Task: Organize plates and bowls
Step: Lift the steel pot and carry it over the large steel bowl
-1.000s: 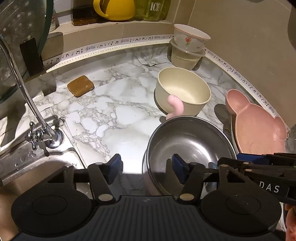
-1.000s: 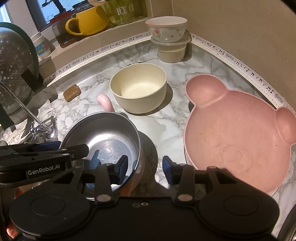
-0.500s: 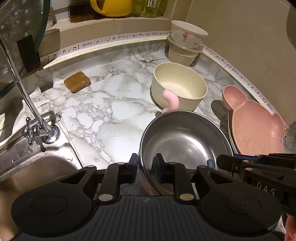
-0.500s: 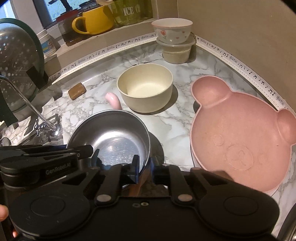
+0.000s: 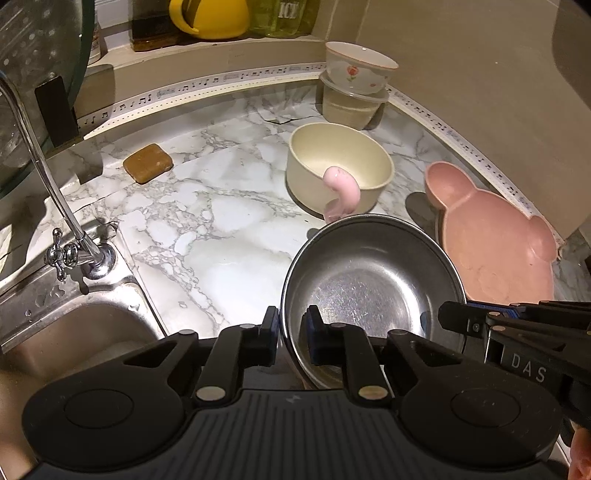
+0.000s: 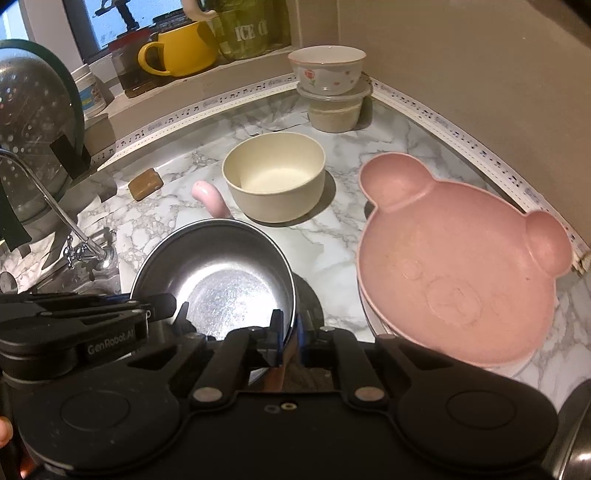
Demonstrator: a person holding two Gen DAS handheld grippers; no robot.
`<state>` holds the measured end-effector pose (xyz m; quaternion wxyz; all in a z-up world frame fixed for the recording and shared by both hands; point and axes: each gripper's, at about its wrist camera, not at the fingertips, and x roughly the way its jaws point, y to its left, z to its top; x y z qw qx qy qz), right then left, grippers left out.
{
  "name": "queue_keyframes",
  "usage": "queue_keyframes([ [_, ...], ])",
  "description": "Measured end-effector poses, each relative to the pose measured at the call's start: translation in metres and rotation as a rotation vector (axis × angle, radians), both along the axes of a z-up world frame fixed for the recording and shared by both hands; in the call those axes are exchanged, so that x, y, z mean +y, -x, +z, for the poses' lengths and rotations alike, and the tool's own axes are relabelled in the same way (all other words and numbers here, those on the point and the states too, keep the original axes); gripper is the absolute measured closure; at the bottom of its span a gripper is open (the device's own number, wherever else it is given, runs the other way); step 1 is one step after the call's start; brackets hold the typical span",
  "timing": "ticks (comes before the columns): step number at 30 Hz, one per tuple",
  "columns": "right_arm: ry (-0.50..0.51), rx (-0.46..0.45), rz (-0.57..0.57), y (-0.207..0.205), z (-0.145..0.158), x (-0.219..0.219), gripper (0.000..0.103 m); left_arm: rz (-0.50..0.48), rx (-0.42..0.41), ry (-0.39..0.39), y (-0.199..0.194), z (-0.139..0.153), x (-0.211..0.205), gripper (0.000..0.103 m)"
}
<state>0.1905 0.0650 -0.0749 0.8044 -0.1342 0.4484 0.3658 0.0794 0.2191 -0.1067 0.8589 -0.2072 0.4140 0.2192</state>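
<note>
Both tools have just squeezed shut on the shiny metal bowl (image 5: 369, 280), the left tool (image 5: 290, 332) and right tool (image 6: 288, 334) pinching opposite rims, above the worktop (image 5: 221, 229) beside the sink (image 5: 74, 332).

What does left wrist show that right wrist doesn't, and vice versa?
Left wrist only: the sink basin. Right wrist only: the window and white jar on the ledge. Both: the steel bowl with the left tool and right tool each clamped on its rim, cream bowl, pink bear plate, faucet, brown soap.
</note>
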Motion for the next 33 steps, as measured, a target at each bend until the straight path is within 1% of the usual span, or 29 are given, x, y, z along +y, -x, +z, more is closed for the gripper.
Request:
queue_keyframes([
  [10, -0.008, -0.012, -0.052, 0.007, 0.017, -0.035, 0.096, -0.063, -0.025, -0.006, 0.004, 0.021, -0.029, 0.088],
  [14, -0.01, -0.019, -0.084, 0.01, 0.025, -0.053, 0.096, -0.098, -0.038, -0.014, 0.002, 0.032, -0.047, 0.088],
  [23, -0.038, -0.044, -0.163, 0.012, 0.046, -0.105, 0.096, -0.195, -0.056, -0.025, -0.006, 0.051, -0.094, 0.088],
  [33, -0.061, -0.056, -0.282, 0.005, 0.062, -0.173, 0.097, -0.317, -0.088, -0.031, -0.023, 0.067, -0.152, 0.088],
])
